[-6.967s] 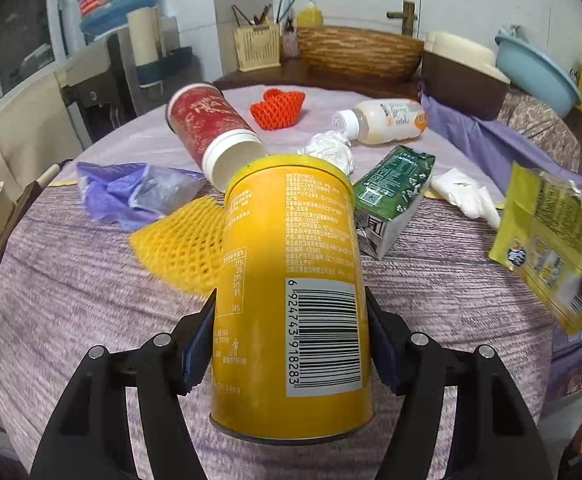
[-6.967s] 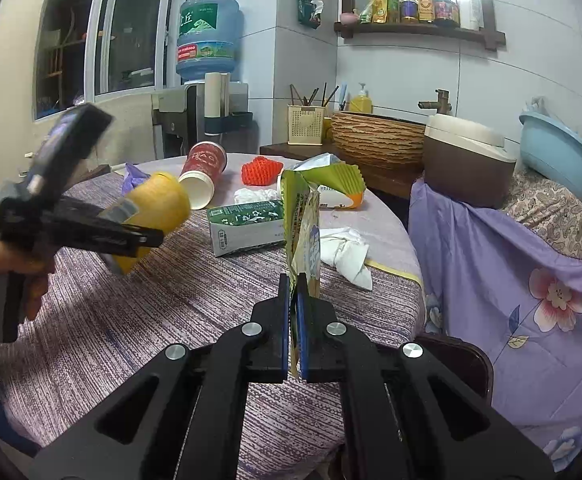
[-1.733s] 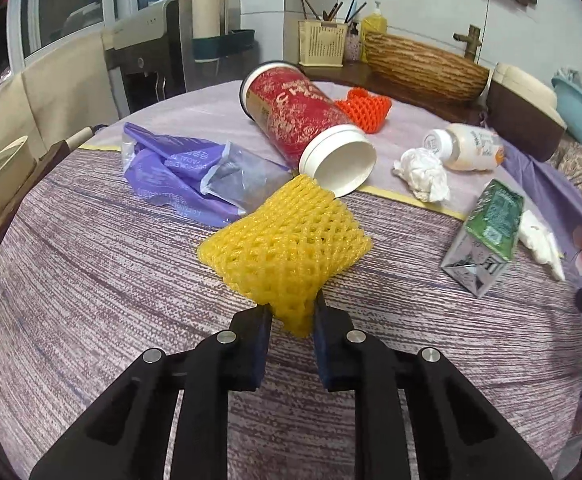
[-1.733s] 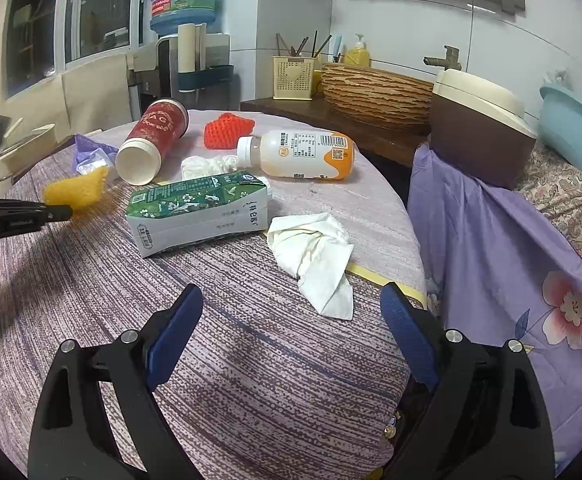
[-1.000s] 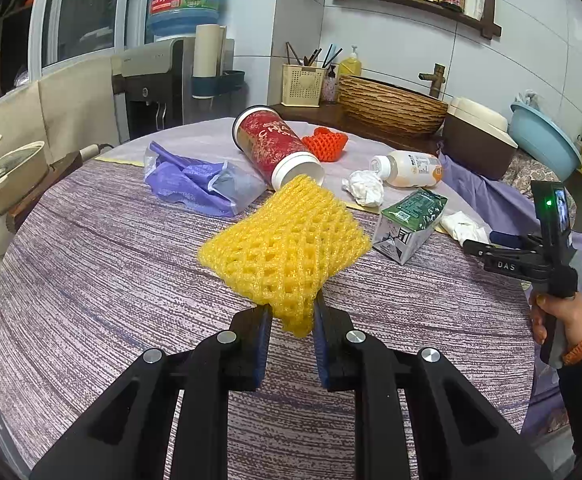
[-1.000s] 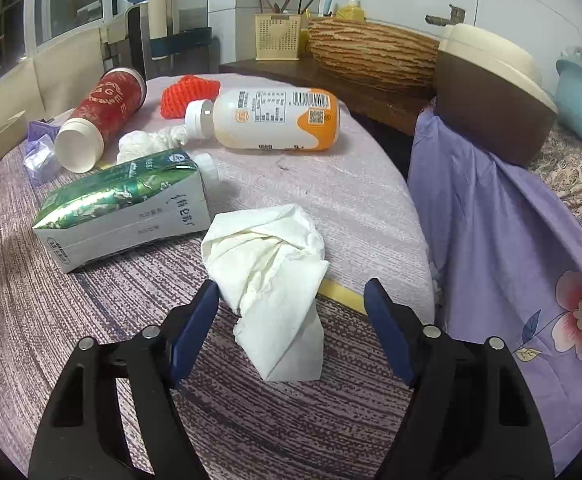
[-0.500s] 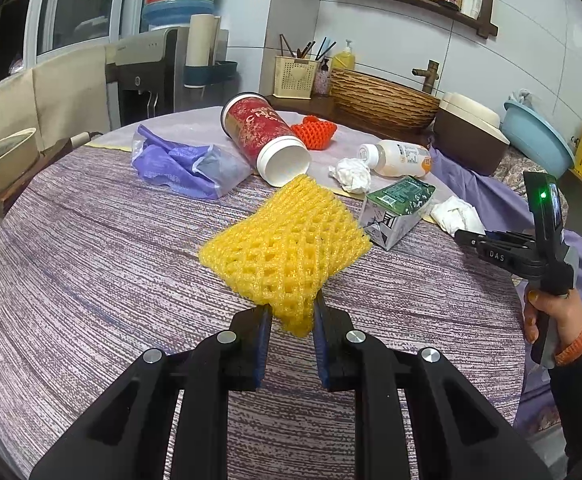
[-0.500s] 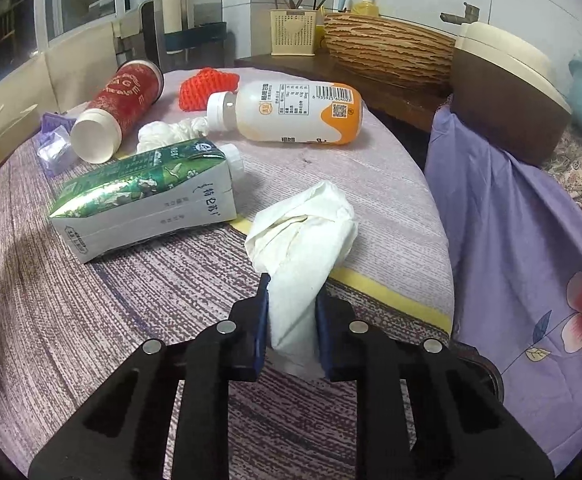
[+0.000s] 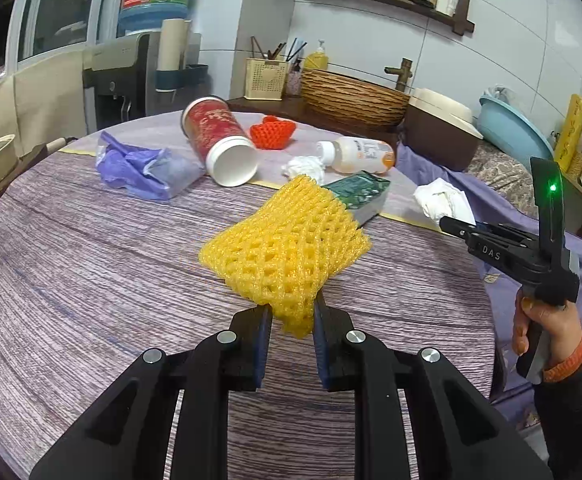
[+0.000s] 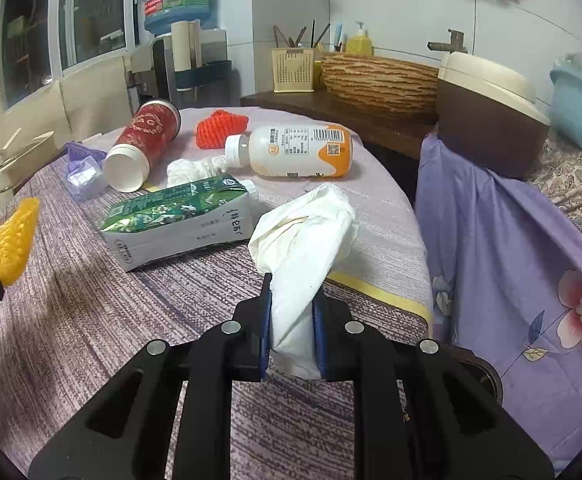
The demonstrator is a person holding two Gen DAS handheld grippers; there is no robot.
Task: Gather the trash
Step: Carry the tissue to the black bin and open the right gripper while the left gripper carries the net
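From my seat the near tablecloth (image 9: 91,280) lies bare; farther on, the milk carton (image 10: 179,220), red cup (image 10: 143,140) (tipped over) and bottle (image 10: 299,152) crowd my path.

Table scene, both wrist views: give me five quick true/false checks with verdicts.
1. The left hand-held gripper is shut on the yellow net. True.
2. The right hand-held gripper is empty. False: it is shut on the white tissue.
3. The red cup stands upright. False: it lies on its side, open white end toward the cameras.
4. The bottle lies on its side beyond the green carton. True.
5. The orange net sits on top of the carton. False: it lies on the table farther back, between cup and bottle.
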